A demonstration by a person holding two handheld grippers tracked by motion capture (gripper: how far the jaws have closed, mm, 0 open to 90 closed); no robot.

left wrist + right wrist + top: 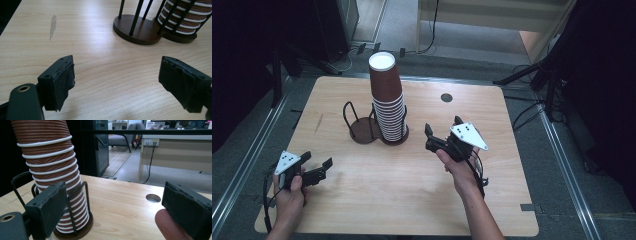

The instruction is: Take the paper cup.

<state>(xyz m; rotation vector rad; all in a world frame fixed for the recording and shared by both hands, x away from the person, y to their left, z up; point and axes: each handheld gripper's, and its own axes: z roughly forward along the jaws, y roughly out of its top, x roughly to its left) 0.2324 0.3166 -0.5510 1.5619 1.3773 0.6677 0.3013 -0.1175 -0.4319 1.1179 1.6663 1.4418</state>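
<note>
Cup stack, left of right tongs (apart)

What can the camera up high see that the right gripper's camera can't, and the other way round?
High view alone: the stack's white top, the left hand-held gripper with open jaws, and the empty half of the holder.

Right gripper view alone: a grey chair and wall sockets in the room behind.

Both: the leaning stack of brown cups, the wooden table and its round hole.
</note>
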